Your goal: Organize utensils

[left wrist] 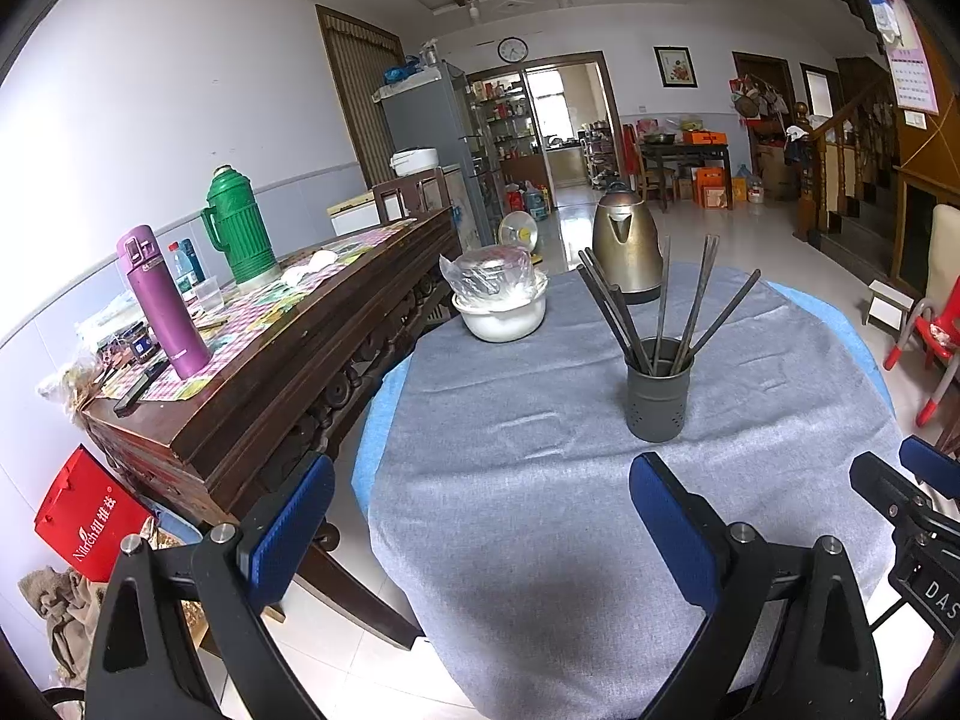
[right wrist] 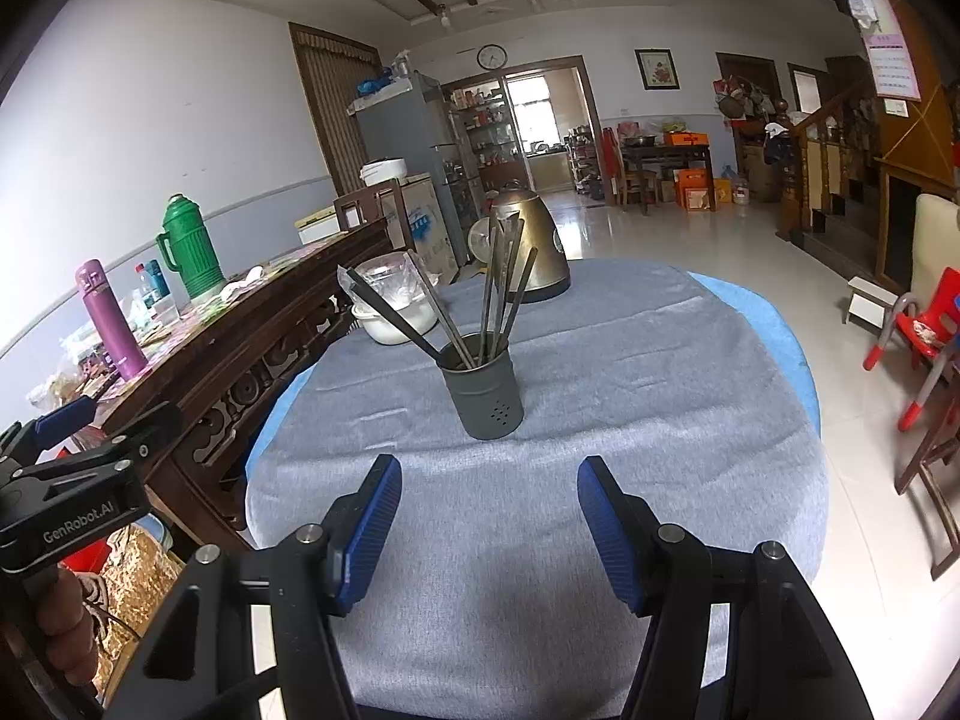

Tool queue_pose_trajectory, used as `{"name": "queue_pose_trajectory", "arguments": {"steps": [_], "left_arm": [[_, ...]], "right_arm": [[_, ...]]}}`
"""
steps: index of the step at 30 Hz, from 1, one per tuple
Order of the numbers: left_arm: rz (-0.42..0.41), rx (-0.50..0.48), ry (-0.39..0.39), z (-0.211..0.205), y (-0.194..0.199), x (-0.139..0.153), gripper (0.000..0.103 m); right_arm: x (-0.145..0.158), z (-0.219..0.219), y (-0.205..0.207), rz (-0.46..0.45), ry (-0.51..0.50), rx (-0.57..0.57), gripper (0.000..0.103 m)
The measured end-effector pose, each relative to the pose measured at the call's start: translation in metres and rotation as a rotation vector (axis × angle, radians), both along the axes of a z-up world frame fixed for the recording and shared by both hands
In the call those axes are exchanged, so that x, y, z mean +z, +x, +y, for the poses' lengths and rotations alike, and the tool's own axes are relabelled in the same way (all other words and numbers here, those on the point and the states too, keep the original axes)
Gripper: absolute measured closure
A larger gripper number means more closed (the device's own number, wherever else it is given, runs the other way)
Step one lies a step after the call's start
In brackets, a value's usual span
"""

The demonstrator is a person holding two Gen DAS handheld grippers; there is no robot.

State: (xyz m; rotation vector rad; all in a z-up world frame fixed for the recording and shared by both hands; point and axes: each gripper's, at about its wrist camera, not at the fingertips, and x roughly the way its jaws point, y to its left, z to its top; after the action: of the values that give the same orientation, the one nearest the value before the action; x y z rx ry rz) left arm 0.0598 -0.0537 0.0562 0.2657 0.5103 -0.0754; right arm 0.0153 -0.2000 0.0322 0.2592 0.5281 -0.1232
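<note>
A dark grey utensil holder (left wrist: 658, 397) stands on the round table's grey cloth (left wrist: 510, 480), with several dark chopsticks (left wrist: 696, 306) leaning out of it. It also shows in the right wrist view (right wrist: 485, 393) with the chopsticks (right wrist: 501, 294). My left gripper (left wrist: 483, 495) is open and empty, held above the near part of the table, short of the holder. My right gripper (right wrist: 489, 495) is open and empty, also short of the holder. The right gripper's body (left wrist: 912, 516) shows at the right edge of the left wrist view.
A white bowl with a plastic-wrapped lid (left wrist: 501, 300) and a bronze kettle (left wrist: 627, 246) stand at the table's far side. A wooden sideboard (left wrist: 288, 348) at left carries a purple flask (left wrist: 162, 300) and a green thermos (left wrist: 237, 228). Red child chairs (right wrist: 924, 324) stand at right.
</note>
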Motion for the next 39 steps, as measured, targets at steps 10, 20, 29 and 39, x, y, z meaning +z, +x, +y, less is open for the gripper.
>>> {"name": "queue_pose_trajectory", "arguments": {"steps": [10, 20, 29, 39], "left_arm": [[0.003, 0.003, -0.006, 0.0016, -0.0006, -0.0021, 0.004], [0.011, 0.005, -0.012, 0.0031, -0.0007, -0.0045, 0.004], [0.015, 0.010, -0.014, 0.0051, -0.0002, -0.0050, 0.004], [0.015, 0.018, -0.025, 0.0079, -0.0022, -0.0071, 0.004]], "right_arm": [[0.0010, 0.0024, -0.0018, -0.002, -0.009, -0.001, 0.038], [0.0005, 0.0026, -0.0025, -0.003, -0.011, -0.004, 0.038], [0.0006, 0.0028, -0.0025, -0.004, -0.013, -0.004, 0.038], [0.0008, 0.0027, -0.0042, -0.010, -0.017, -0.007, 0.038]]}}
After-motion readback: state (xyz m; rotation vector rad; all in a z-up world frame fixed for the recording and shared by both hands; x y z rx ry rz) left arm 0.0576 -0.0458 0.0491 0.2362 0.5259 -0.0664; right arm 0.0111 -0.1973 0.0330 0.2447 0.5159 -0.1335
